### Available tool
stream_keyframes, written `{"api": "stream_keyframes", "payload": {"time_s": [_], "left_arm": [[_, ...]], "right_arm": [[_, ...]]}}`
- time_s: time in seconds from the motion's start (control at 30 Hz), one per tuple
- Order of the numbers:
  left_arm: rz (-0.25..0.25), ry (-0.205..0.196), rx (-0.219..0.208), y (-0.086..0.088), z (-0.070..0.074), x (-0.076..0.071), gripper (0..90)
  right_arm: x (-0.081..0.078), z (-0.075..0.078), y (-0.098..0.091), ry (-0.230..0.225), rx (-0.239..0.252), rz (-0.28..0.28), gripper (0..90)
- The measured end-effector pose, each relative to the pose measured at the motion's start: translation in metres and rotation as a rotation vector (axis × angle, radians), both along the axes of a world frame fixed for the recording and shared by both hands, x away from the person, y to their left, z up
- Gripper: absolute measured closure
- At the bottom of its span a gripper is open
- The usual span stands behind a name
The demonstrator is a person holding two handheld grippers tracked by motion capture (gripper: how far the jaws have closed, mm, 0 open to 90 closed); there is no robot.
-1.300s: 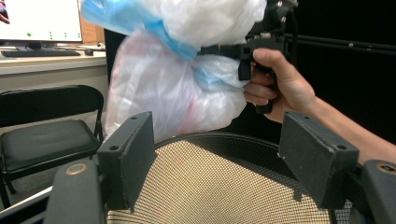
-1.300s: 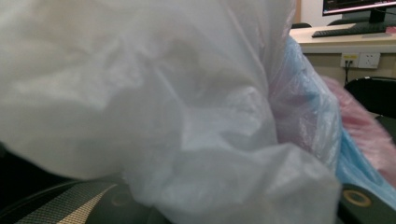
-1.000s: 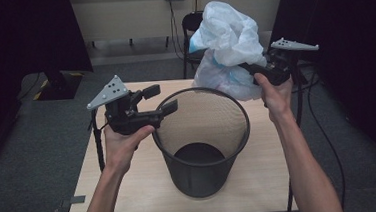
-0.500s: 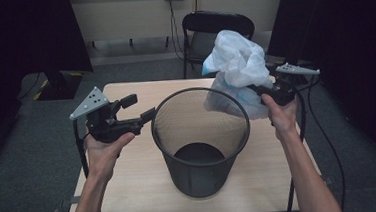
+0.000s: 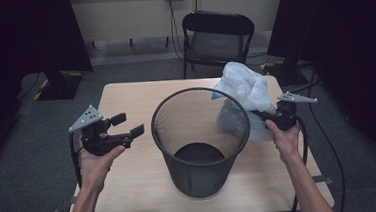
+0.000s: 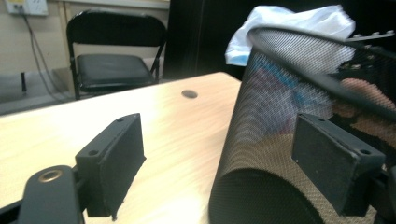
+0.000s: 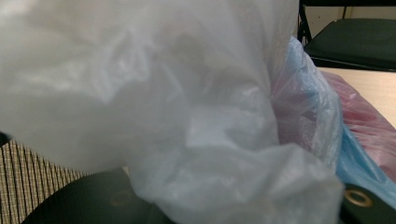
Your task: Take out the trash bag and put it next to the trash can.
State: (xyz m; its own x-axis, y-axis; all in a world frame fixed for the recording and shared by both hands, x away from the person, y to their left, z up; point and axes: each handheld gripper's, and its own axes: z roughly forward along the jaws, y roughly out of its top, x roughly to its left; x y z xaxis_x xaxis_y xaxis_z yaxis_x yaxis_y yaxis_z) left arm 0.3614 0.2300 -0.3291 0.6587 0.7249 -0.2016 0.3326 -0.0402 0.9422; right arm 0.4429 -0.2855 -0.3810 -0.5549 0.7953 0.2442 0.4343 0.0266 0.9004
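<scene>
A black mesh wastebasket (image 5: 201, 150) stands upright in the middle of the wooden table (image 5: 125, 95). My left gripper (image 5: 129, 124) hovers just left of its rim, pointing toward it without touching. Its jaws have just been opening and stand wide, with nothing gripped between them; in the left gripper view (image 6: 224, 163) the basket's wall (image 6: 280, 116) lies a little beyond them. My right gripper (image 5: 259, 115) is at the basket's right side, shut on a crumpled white plastic bag (image 5: 242, 89) that holds blue and red material (image 7: 327, 121). The bag (image 7: 187, 116) hides the right jaws.
A black folding chair (image 5: 216, 39) stands behind the table's far edge. Cables run along the floor at the right (image 5: 329, 141). Dark curtains hang on both sides. Bare tabletop lies left of and in front of the basket.
Both hands have come down. The left gripper drew back leftward from the basket's rim and opened wider. The right gripper lowered the bag from above the rim to the basket's right side.
</scene>
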Motion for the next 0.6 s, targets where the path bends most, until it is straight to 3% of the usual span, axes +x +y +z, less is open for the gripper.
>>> {"api": "stream_keyframes", "payload": {"time_s": [0.13, 0.27, 0.37, 0.4, 0.5, 0.6], "left_arm": [[0.003, 0.033, 0.001, 0.005, -0.019, 0.0, 16.5], [0.002, 0.063, 0.039, 0.006, -0.036, 0.0, 15.6], [0.007, 0.059, 0.06, 0.006, -0.049, -0.003, 15.9], [0.013, 0.074, 0.079, 0.005, -0.054, -0.003, 16.7], [0.006, 0.115, 0.074, 0.005, -0.072, -0.005, 17.0], [0.014, 0.157, 0.12, 0.002, -0.092, -0.007, 19.1]], "right_arm": [[-0.008, -0.011, -0.007, 0.012, -0.015, -0.018, 86.2], [-0.015, -0.023, -0.015, 0.034, -0.029, -0.037, 86.0], [-0.018, -0.034, -0.021, 0.059, -0.036, -0.054, 85.9], [-0.018, -0.038, -0.021, 0.068, -0.05, -0.055, 85.7], [-0.021, -0.047, -0.022, 0.088, -0.074, -0.046, 85.0], [-0.022, -0.053, -0.024, 0.097, -0.082, -0.056, 84.3]]}}
